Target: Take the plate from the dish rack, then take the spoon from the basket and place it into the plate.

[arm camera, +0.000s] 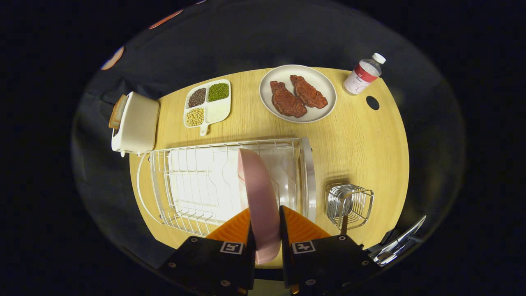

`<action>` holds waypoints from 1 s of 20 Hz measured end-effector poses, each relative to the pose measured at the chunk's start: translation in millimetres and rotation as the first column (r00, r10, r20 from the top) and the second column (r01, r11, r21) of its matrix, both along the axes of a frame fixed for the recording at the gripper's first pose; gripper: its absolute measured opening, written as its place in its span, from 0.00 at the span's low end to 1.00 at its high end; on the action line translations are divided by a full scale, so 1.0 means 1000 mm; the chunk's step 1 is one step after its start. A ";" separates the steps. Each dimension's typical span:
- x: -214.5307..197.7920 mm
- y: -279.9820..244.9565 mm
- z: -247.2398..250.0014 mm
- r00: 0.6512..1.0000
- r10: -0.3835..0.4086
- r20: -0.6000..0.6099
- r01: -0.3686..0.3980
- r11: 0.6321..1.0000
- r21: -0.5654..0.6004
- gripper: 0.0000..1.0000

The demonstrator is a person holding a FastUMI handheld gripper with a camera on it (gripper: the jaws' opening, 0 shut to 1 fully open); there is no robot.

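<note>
A pink plate [259,193] stands on edge between my two fingers, and my gripper [265,225] is shut on its rim. The plate is held above the white wire dish rack [193,181], which lies just ahead of the fingers. To the right of the rack stands a small wire basket [349,203] with a dark spoon handle [344,224] sticking out of it toward me.
Beyond the rack on the wooden table [361,135] are a white toaster [134,123] with bread, a divided dish of beans [207,103], a white plate with two pieces of meat [297,93] and a small bottle [364,74]. Metal parts [396,244] lie at the table's near right edge.
</note>
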State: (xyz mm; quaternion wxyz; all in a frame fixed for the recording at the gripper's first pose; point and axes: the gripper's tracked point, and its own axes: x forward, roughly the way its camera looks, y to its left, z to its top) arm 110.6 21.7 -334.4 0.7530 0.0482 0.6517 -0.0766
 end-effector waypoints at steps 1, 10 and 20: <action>0.001 0.002 0.001 1.000 0.019 0.009 -0.019 0.999 -0.026 0.28; 0.003 -0.005 0.010 0.997 0.068 0.032 -0.053 0.938 -0.342 0.17; 0.012 0.015 0.028 0.992 0.120 0.046 -0.080 0.861 -0.502 0.17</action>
